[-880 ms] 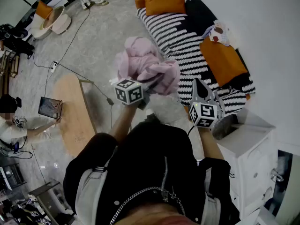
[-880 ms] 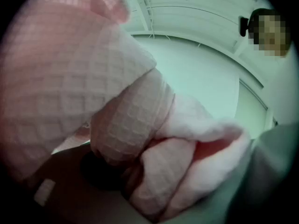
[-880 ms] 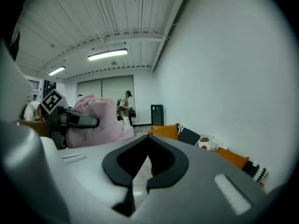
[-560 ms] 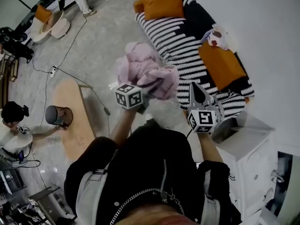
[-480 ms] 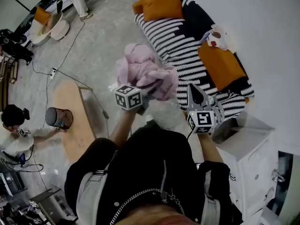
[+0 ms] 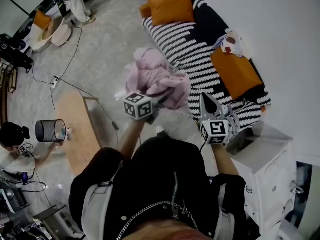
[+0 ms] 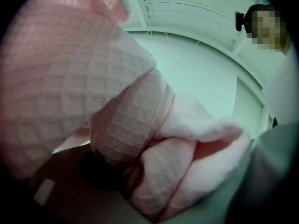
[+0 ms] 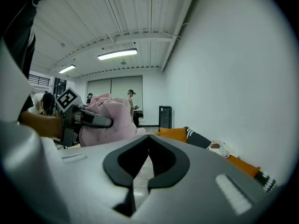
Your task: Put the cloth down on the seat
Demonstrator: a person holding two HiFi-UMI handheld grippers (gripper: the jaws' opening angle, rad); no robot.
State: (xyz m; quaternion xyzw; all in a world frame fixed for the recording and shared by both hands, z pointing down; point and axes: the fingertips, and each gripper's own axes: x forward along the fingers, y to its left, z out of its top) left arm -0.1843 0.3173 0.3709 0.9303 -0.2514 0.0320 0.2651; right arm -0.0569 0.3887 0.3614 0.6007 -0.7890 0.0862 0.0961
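Barely any travel since a moment ago: the cloth has drifted only a touch nearer me and hangs short of the seat; the person at the far left has swung a wire basket lower along the wooden table.

Pink waffle cloth bunched in a fat wad, up in the air over bare floor, just left of the striped sofa; it fills the left gripper view.

My worry: let go now and it drops on the floor, not the seat, because the wad isn't over the cushions yet; loose folds hang outside the grip, so a quick swing could shake it free; it could also land on the orange cushion instead of open seat.

Left gripper: jaws wide but clamped on the cloth, folds squeezed between them; right gripper to the right, near the white cabinet, jaws together, holding nothing.
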